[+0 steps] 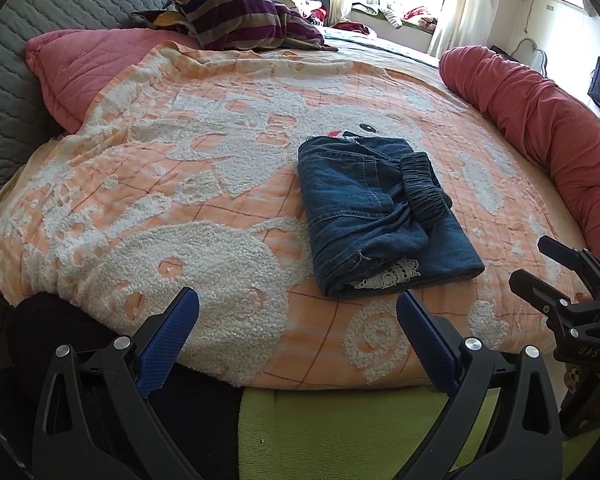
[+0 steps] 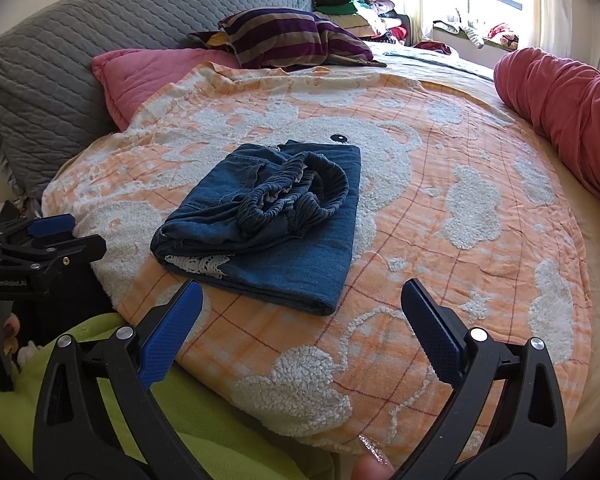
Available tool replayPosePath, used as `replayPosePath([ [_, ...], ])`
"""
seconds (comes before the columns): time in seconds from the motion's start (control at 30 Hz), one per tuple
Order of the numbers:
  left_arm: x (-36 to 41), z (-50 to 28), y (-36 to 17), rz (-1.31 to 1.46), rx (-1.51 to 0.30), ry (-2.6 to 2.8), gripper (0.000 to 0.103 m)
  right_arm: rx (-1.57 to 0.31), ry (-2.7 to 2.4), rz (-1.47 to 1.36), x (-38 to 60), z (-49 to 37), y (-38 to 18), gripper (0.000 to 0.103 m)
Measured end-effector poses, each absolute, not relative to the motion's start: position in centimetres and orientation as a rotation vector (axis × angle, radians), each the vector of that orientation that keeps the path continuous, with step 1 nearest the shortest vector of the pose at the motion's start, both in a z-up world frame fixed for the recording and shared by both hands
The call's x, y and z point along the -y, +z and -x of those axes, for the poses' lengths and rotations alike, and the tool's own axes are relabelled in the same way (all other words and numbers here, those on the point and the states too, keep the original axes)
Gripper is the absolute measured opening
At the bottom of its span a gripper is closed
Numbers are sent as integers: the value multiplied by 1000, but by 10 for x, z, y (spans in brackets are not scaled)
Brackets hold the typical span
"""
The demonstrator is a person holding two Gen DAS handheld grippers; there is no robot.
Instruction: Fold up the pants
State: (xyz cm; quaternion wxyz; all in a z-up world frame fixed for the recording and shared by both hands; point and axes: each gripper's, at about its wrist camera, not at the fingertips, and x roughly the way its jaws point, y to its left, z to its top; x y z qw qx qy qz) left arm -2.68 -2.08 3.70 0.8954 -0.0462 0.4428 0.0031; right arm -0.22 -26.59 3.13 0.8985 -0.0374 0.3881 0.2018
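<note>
The blanket [image 1: 148,184] runs off the bottom edge. At frame center, folded pants [image 1: 376,212] lie on it, lace trim partly tucked under denim. Left gripper [image 1: 298,316] low in frame, fingers apart, empty; right gripper [image 2: 302,306] likewise spread, holding nothing.

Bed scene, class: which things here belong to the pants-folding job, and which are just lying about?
Belongs to the job:
denim pants, folded
left tool, open
right tool, open

Just lying about:
striped pillow
pink pillow
red bolster
orange blanket underneath
</note>
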Motion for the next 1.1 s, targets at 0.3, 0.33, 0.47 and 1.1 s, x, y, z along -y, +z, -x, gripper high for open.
replayPosePath([
  [0.3,24,27,39,79,-910,9,99,-799,415,74,267,0,33,94],
  [0.33,25,27,39,75,-908,8,99,-799,416,74,267,1,32,94],
  [0.47,25,28,42,63,-896,10,99,-799,417,74,267,0,32,94],
  [1.1,-137,-96,12,206,-955,337,99,-813,-46,-98,413,-119,18,94],
])
